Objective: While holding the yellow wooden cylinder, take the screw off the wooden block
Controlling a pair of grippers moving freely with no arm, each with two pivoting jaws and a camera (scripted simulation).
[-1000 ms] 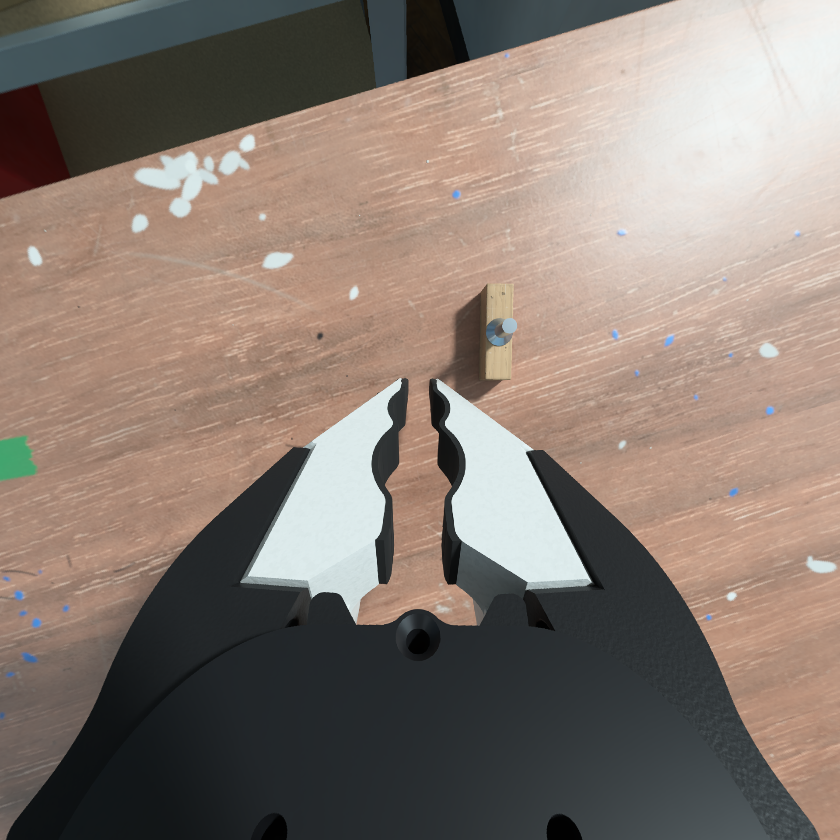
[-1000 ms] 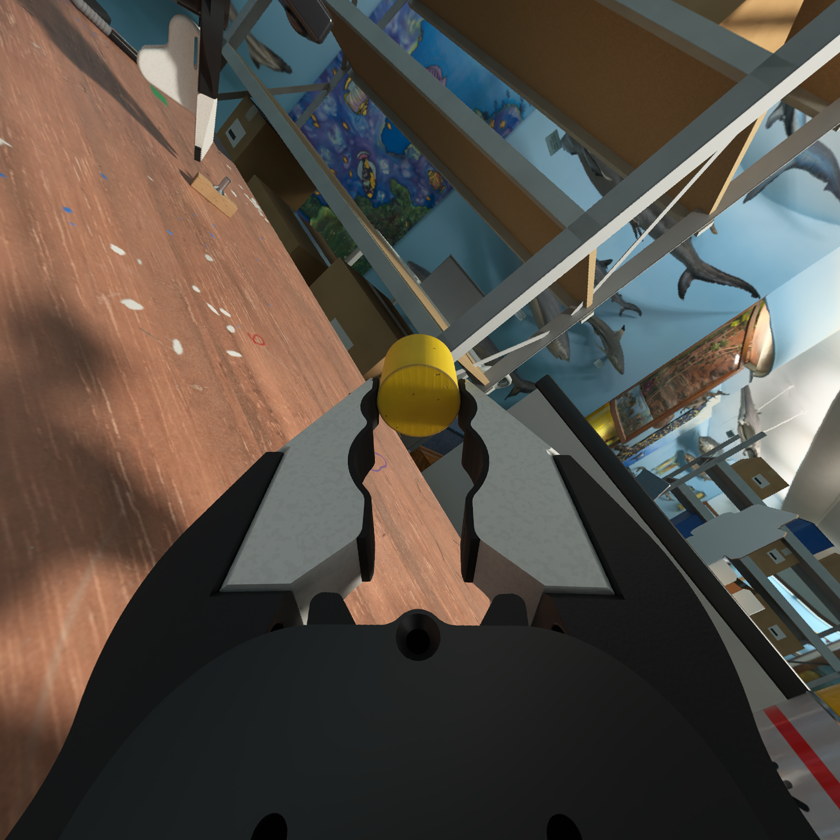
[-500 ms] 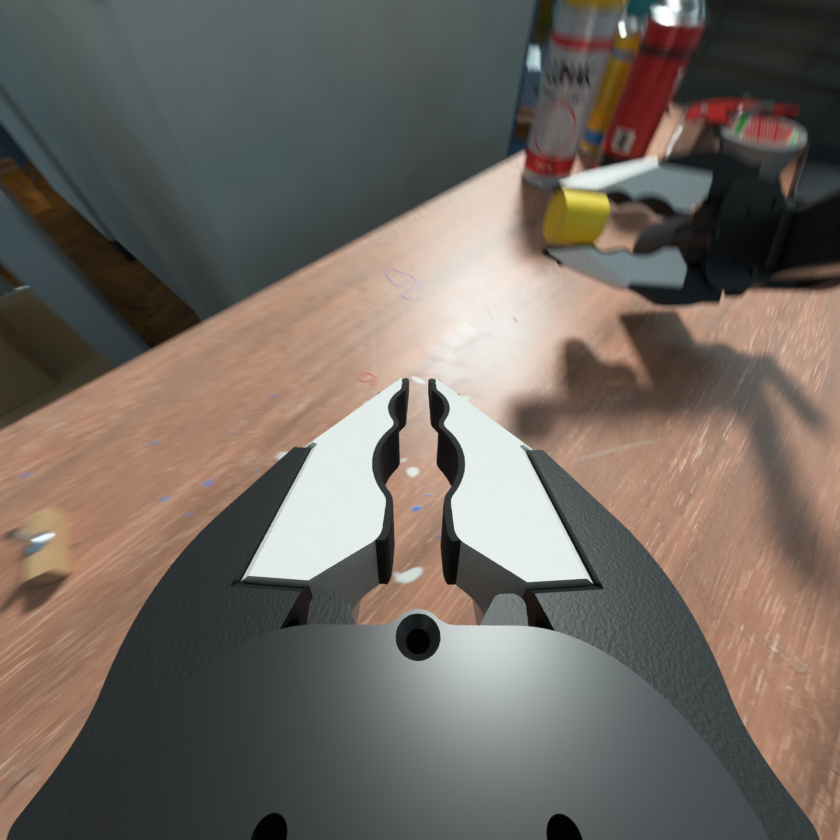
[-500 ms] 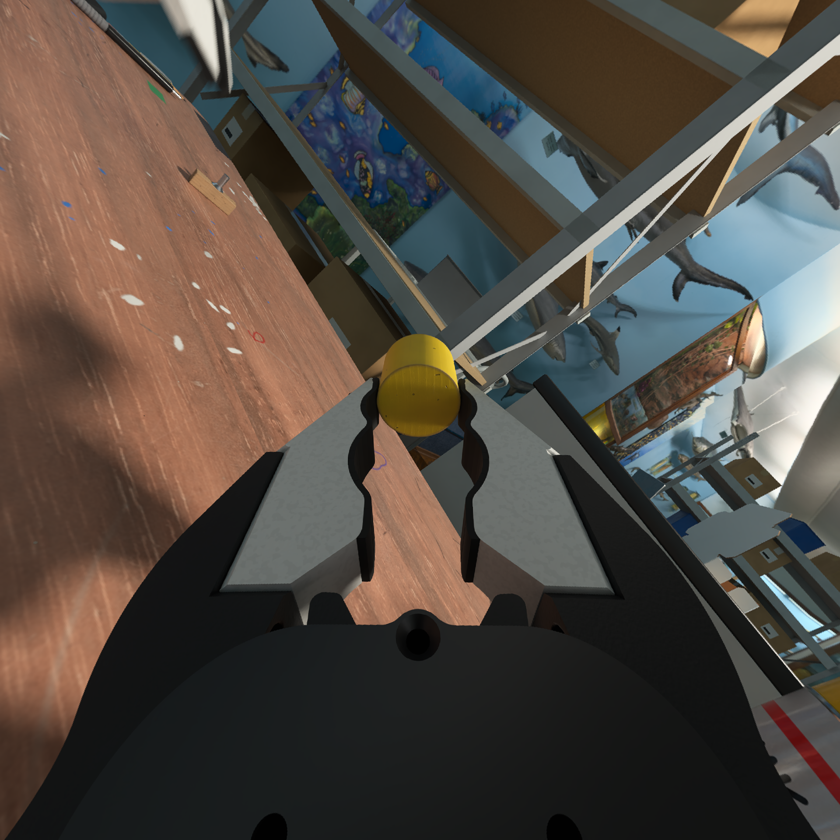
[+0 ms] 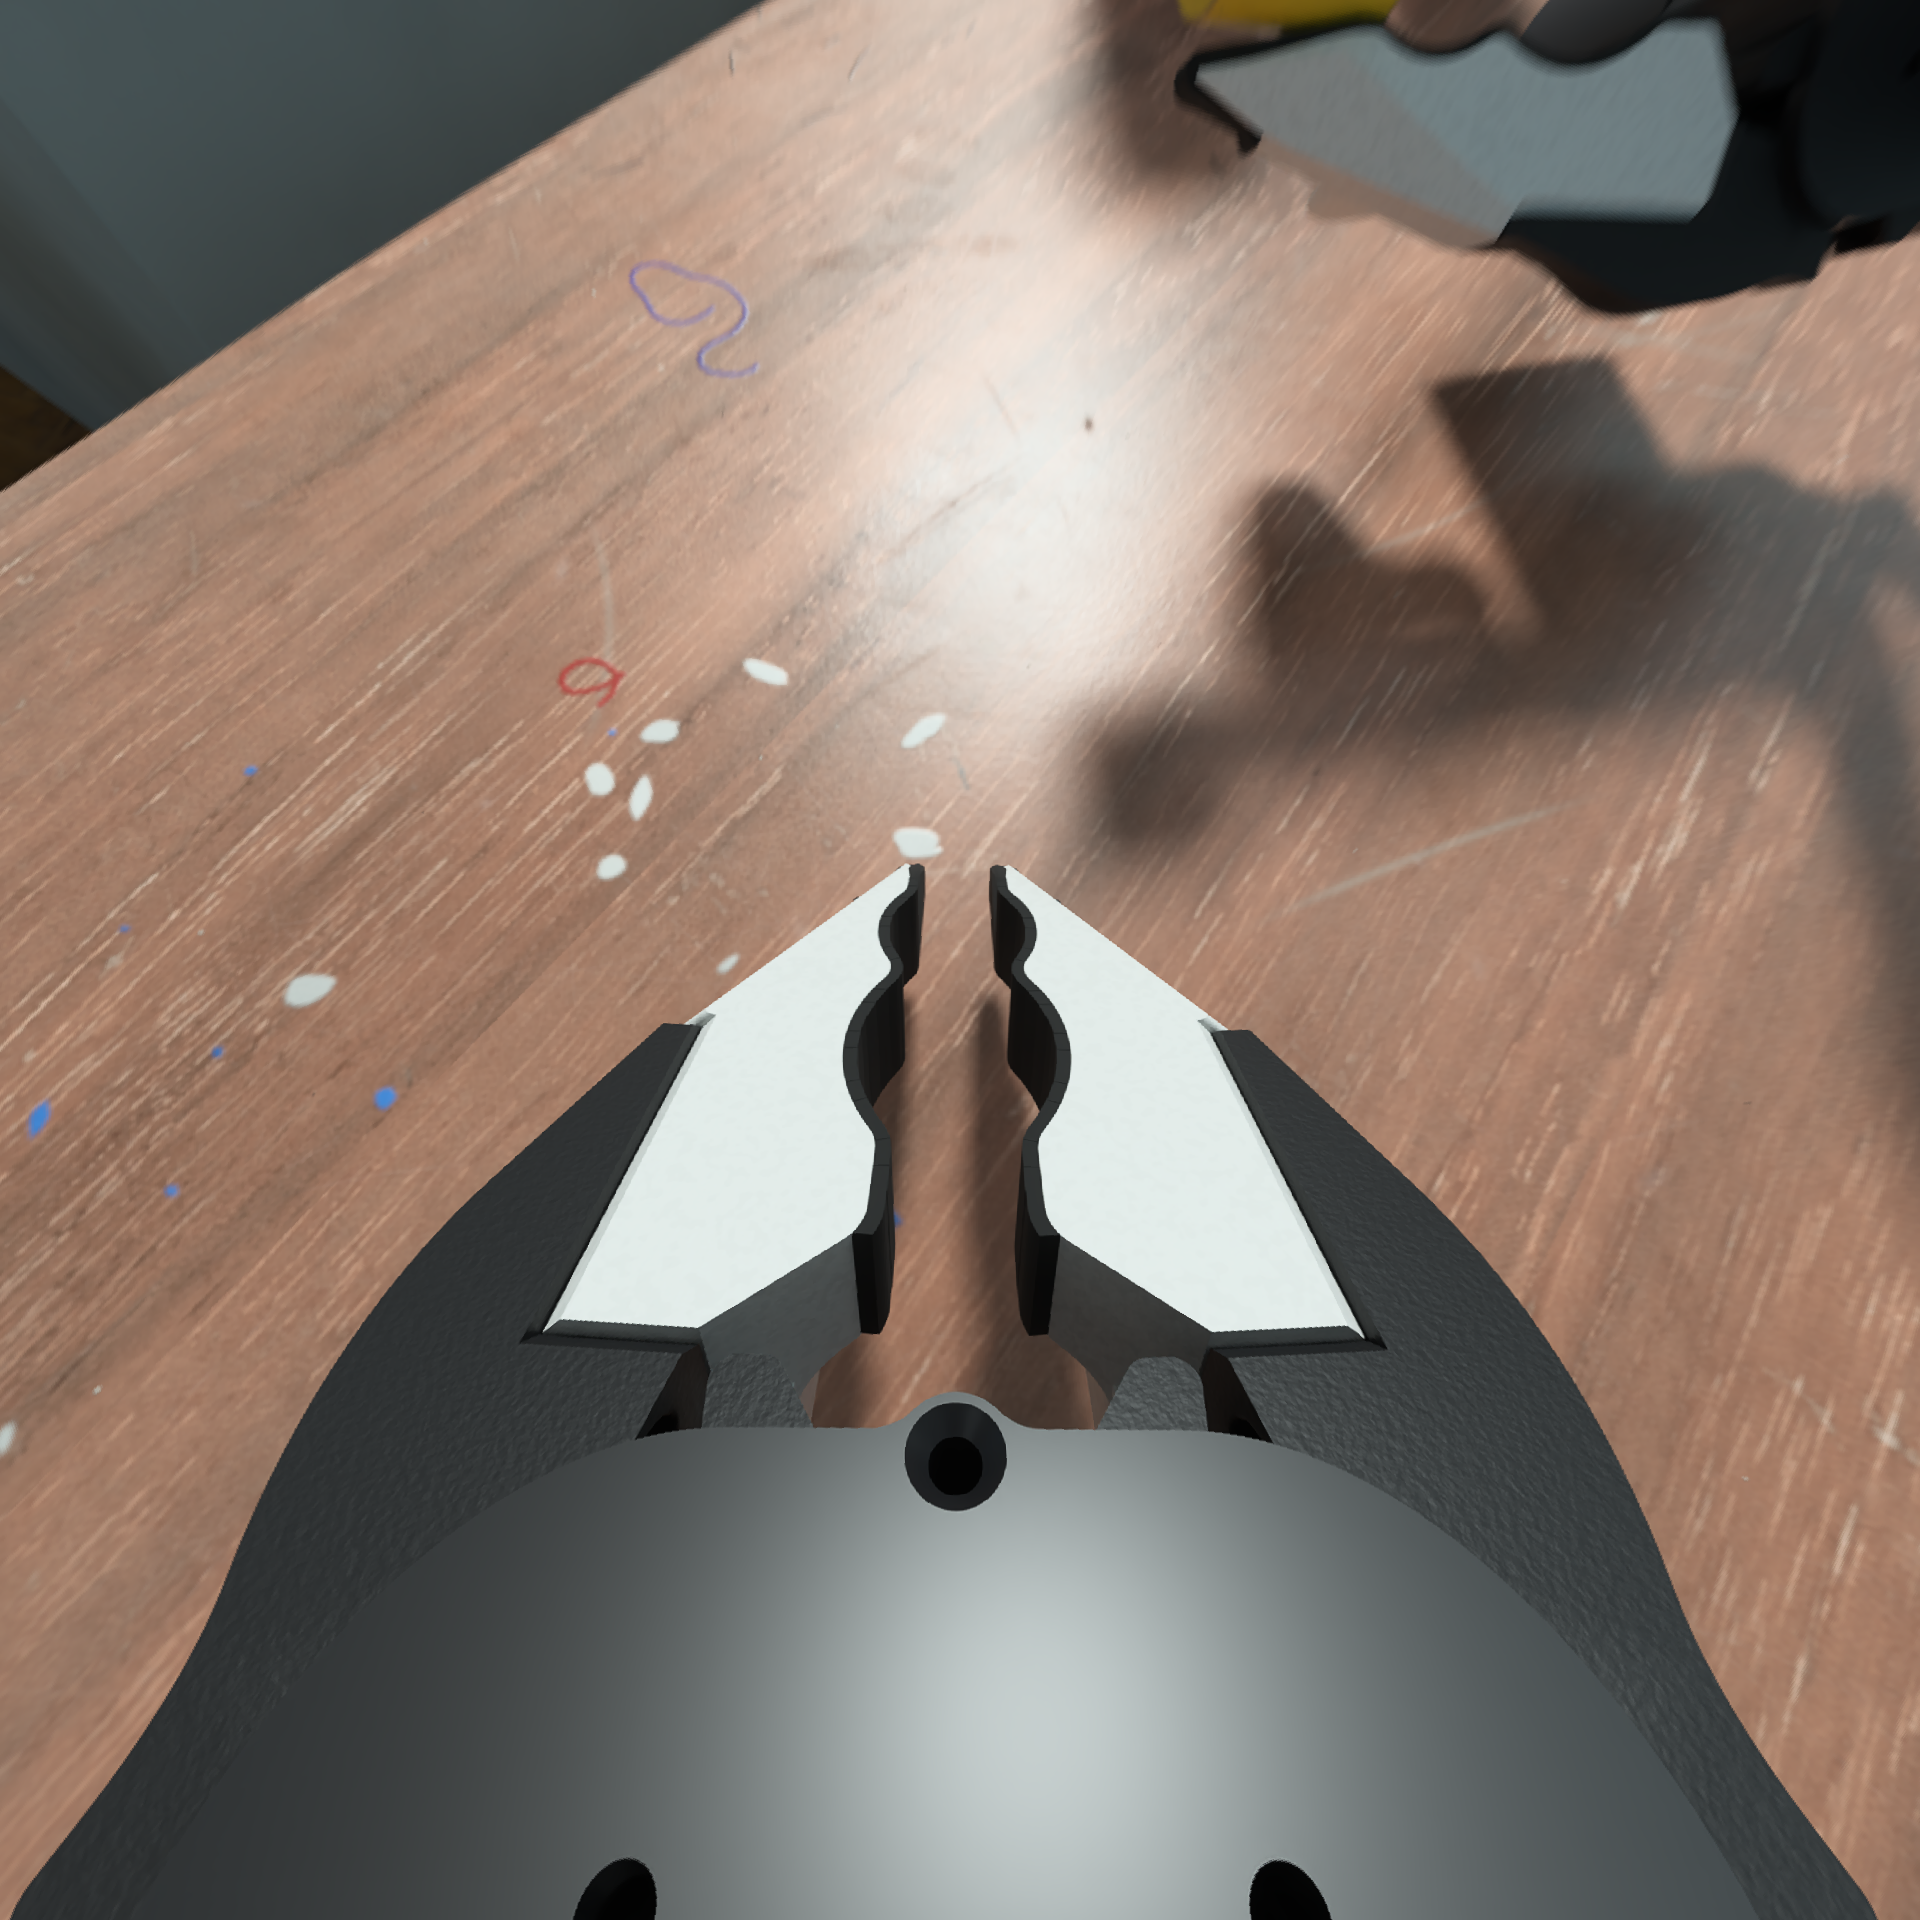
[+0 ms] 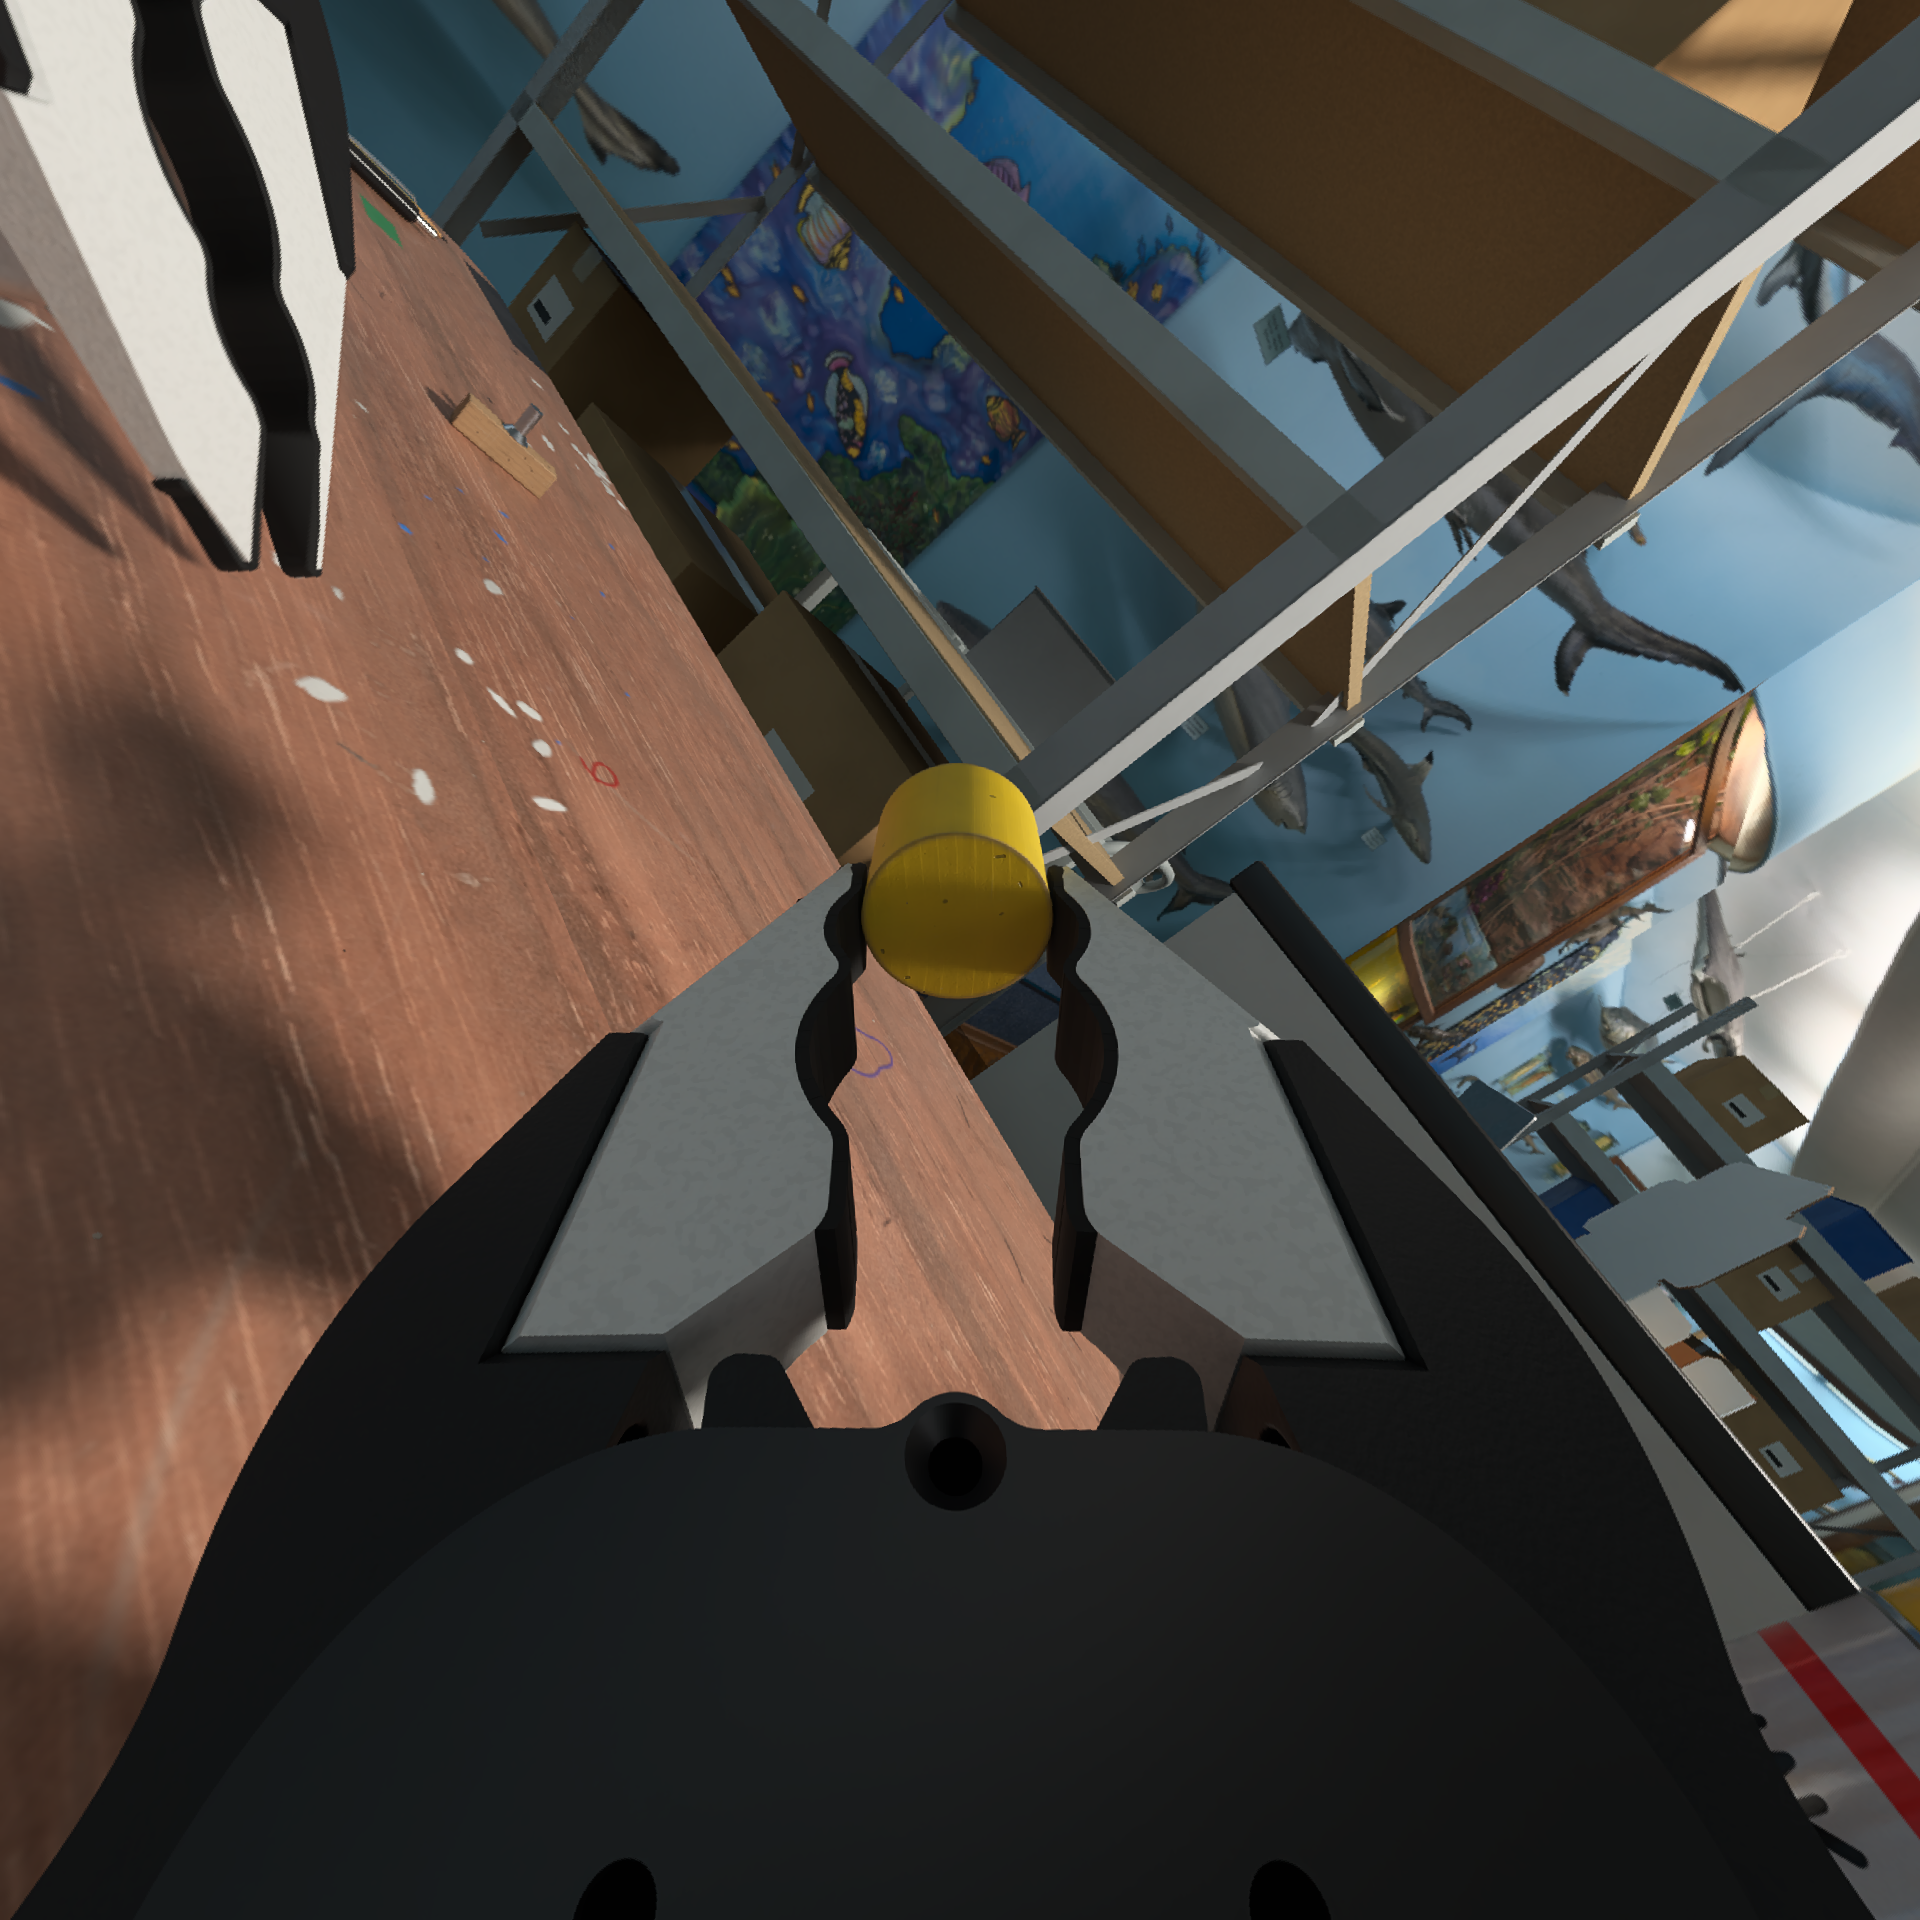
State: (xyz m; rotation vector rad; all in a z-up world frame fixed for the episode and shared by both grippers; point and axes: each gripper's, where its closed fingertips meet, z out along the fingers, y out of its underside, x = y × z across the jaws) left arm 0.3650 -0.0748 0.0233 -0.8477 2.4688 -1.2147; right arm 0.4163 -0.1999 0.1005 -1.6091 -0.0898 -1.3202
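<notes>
My right gripper [image 6: 954, 906] is shut on the yellow wooden cylinder [image 6: 956, 883] and holds it at its fingertips above the brown table [image 6: 260, 987]. The small wooden block [image 6: 506, 447] lies far off on the table near its edge, with the metal screw [image 6: 526, 420] sticking out of it. My left gripper [image 5: 954, 878] hangs low over the table, open by a narrow gap and empty. It also shows in the right wrist view [image 6: 268, 566] at the top left, nearer than the block. The left wrist view shows my right gripper [image 5: 1455, 114] at the top right, but not the block.
The table [image 5: 416, 520] carries white and blue paint flecks and small red and purple scribbles. Its edge runs along the upper left of the left wrist view. Beyond the edge stand metal shelf racks [image 6: 1195, 436] and cardboard boxes [image 6: 821, 686]. A green tape patch [image 6: 379, 221] lies far off.
My left gripper has swung away from the block, which has left its view, and has come closer to my right gripper. My right gripper holds still with the cylinder.
</notes>
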